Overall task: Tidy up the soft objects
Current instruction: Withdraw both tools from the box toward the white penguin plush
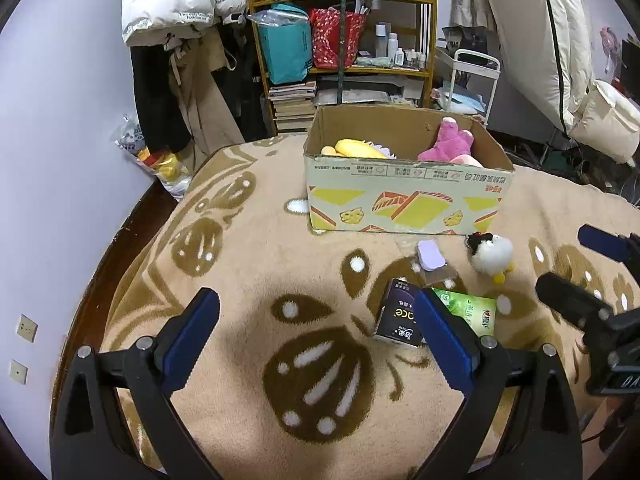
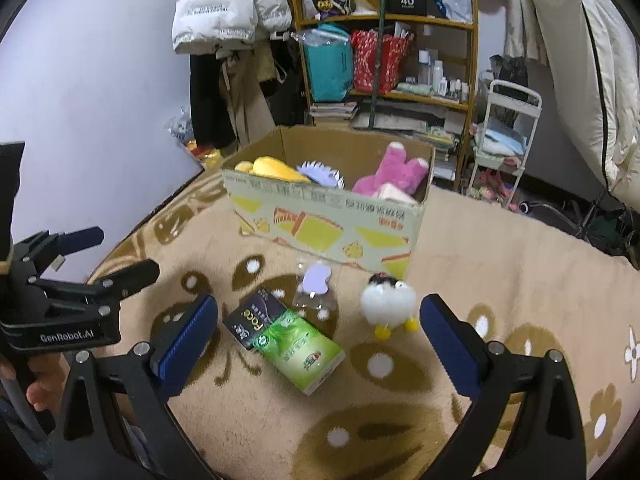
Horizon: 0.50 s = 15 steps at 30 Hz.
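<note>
Hovering over the beige patterned blanket (image 1: pixel 248 264), the left gripper (image 1: pixel 318 336) has its 2 blue-padded fingers spread wide with nothing between them. The right gripper (image 2: pixel 320 340) is spread just as wide and also holds nothing; below it lie a green tissue pack (image 2: pixel 300 350) and a dark tissue pack (image 2: pixel 252 318), touching each other.

The blanket's left edge runs along a dark wooden rim (image 1: pixel 116 248) next to the lilac wall (image 1: pixel 60 120). Bare blanket stretches to the left of the packs and to the right of the cardboard box (image 1: pixel 404 196), which stands toward the far side of the blanket with its top open. Behind the box a cluttered shelf (image 1: pixel 344 72) and hanging coats (image 1: pixel 180 60) close off the far side.

Inside the box, a yellow plush (image 1: pixel 358 149) and a lilac frilled plush (image 2: pixel 322 172) lie at its left, and a pink plush (image 1: pixel 450 144) stands at its right with a pale pink item (image 2: pixel 394 192) beside it.

In front of the box, a lilac pad in a clear wrapper (image 1: pixel 431 256) lies near a white fluffy duck toy (image 1: pixel 493 254) with yellow feet; the 2 are apart. The duck sits near the box's front right corner.
</note>
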### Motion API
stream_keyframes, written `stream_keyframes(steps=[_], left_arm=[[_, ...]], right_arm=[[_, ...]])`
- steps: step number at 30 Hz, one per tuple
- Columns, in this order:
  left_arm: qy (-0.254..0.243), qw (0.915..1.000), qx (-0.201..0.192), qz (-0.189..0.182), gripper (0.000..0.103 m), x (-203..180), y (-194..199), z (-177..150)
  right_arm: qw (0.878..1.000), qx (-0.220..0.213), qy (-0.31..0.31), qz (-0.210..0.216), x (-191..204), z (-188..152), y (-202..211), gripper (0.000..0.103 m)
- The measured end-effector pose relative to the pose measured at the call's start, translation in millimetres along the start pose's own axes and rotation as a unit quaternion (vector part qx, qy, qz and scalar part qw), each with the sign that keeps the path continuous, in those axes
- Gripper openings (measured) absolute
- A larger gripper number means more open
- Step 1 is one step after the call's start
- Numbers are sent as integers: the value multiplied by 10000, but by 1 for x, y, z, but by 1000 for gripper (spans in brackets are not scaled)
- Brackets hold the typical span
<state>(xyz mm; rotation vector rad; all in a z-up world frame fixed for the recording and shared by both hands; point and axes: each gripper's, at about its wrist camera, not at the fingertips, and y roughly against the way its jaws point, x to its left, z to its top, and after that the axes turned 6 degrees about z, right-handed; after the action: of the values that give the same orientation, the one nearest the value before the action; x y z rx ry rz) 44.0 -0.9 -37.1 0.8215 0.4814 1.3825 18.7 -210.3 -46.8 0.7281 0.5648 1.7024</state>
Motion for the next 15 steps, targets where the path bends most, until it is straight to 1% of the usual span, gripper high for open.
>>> stream_keyframes(steps=[8, 15], left_arm=[[-98, 9992, 377, 59, 96, -8, -26, 0], [-84, 9982, 596, -76, 96, -11, -45, 4]], right_arm=[[9996, 212, 67, -144, 1, -3, -19, 103], [9988, 470, 19, -127, -2, -6, -36, 103]])
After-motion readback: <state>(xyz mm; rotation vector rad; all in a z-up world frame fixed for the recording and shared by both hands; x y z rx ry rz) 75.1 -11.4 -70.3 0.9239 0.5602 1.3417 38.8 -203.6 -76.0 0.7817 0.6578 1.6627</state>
